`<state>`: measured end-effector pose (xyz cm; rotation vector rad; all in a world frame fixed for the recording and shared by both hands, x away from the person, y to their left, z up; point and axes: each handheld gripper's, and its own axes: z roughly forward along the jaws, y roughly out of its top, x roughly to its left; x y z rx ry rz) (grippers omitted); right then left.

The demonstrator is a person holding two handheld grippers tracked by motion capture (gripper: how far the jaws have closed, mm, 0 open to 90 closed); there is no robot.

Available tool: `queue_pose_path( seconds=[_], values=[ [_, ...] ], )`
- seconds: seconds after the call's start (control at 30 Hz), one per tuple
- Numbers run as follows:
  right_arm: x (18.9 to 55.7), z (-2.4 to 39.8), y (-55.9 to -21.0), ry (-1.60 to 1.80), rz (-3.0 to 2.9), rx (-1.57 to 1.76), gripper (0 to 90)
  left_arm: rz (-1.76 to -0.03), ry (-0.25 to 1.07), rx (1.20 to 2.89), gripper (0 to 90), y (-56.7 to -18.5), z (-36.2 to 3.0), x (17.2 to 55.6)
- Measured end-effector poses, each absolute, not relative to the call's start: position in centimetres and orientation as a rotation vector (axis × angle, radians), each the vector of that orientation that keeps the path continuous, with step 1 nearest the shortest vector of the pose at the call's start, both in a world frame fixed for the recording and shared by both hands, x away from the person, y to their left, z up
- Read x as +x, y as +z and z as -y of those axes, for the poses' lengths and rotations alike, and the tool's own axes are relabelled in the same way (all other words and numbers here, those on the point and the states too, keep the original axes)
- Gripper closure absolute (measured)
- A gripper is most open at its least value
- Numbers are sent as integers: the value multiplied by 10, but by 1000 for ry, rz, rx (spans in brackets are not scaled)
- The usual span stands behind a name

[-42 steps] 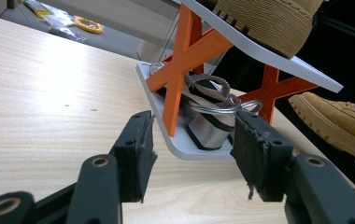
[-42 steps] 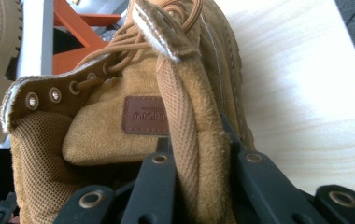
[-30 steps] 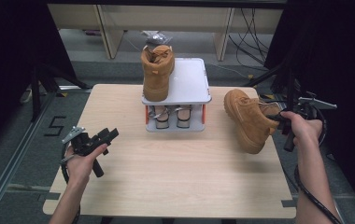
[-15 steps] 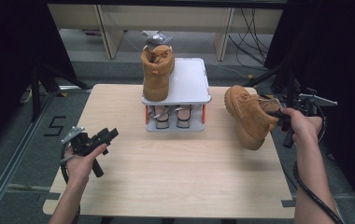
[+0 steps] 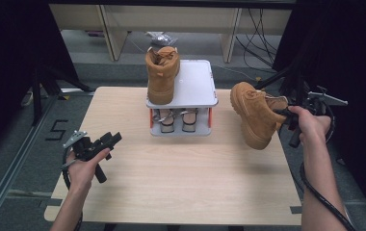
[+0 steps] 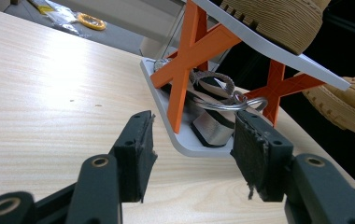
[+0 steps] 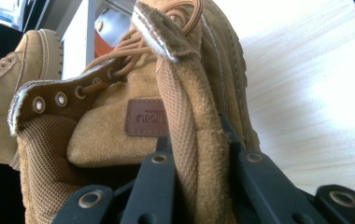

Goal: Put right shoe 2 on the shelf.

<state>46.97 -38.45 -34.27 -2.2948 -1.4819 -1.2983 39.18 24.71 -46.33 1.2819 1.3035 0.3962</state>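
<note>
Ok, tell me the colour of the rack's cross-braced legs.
Orange legs under the rack's grey shelf, clearest in the left gripper view.

Evenly lit desk point(image 5: 181, 178) in the high view, dark surround on both sides, soft shadow under the lifted boot point(image 5: 255, 113), strong glare on the desk in both gripper views, near fingers point(image 6: 136, 154) slightly soft
</note>
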Motion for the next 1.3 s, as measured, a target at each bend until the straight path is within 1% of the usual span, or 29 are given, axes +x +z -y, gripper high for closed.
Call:
queue_pose_path(
  seconds=[0.8,1.3],
  values=[
    [484,371,-332,-1339,1507,-2296,824,-1301,408,1275,477,-461,-251,391],
    [490,362,-318,-1378,1472,-2293,823,-1301,405,1276,478,-462,-250,391]
  ],
)
